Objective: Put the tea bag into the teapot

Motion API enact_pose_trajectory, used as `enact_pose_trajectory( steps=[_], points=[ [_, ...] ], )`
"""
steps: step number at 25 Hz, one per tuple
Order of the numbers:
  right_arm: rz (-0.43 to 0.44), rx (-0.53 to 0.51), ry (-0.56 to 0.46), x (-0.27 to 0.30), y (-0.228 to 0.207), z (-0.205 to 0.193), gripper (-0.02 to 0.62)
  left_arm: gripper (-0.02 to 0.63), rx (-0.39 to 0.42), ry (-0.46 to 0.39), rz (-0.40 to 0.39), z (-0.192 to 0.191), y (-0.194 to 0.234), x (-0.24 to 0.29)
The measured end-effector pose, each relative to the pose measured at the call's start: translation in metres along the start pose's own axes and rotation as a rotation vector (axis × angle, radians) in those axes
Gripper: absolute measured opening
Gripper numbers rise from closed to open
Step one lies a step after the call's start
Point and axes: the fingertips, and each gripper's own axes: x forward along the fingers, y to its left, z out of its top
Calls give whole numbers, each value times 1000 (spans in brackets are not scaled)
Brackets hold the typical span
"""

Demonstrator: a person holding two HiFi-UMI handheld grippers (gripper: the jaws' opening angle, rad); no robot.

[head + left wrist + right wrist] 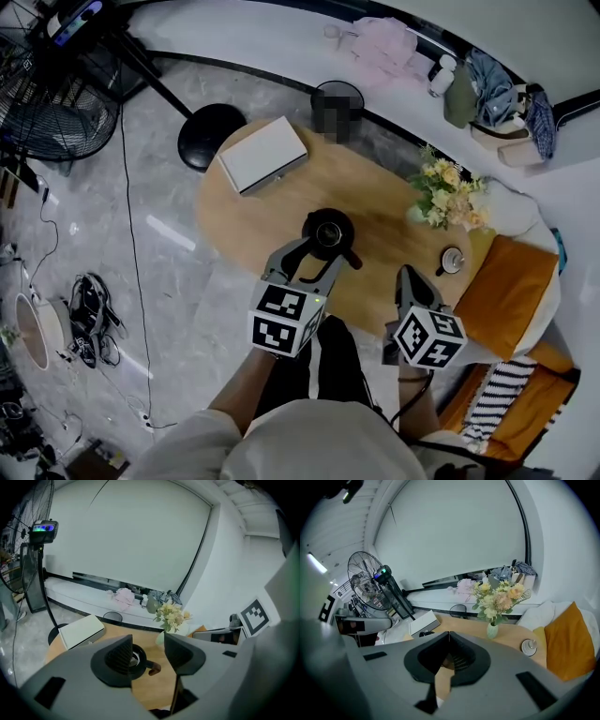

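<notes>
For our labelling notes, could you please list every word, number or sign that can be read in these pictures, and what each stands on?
No readable words or numbers anywhere.
Marker cubes: black-and-white square patterns only, no letters.
Lit device on the stand: glowing, too blurred to read.
White box: no print visible.

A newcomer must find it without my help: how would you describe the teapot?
Find the oval wooden table. Near its middle, between the white box and the flowers, stands the teapot. It is the only black, round-bellied thing on the tabletop, with a short side handle.
</notes>
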Motion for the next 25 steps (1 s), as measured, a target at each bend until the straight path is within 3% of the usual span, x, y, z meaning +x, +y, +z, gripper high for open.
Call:
enact_pose_trajectory(
  steps=[19,25],
  points=[
    [13,-22,19,3,12,-6,34,181,-49,-6,55,-11,16,-7],
    [25,-40,-2,-1,18,3,34,106,-55,-47,110,-4,26,-20]
  ],
)
